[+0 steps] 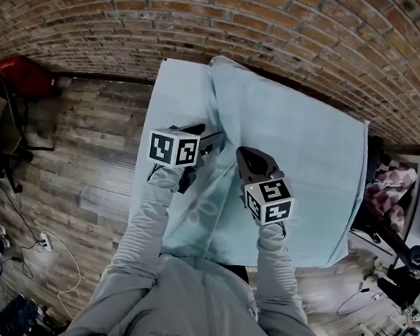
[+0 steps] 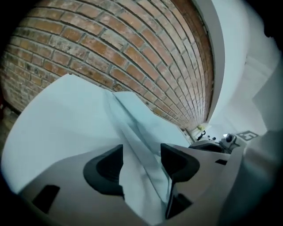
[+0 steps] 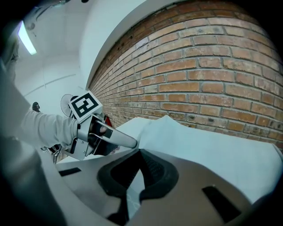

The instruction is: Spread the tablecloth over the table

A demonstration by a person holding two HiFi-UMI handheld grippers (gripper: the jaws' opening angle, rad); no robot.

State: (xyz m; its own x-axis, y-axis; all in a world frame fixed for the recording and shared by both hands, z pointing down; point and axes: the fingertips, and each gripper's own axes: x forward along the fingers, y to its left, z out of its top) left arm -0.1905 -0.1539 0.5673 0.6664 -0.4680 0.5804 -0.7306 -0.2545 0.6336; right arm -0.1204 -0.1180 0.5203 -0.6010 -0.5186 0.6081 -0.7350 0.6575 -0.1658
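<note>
Left fingers apart; right fingers pinch tablecloth.

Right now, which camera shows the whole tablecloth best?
The head view: the tablecloth shows nearly whole, edges and raised fold included. In its own view, the left gripper has only that fold between open jaws; the right gripper shows a bit pinched in shut jaws.

pale blue tablecloth lies over the table — mostly flat, one raised fold left of its middle.
</note>
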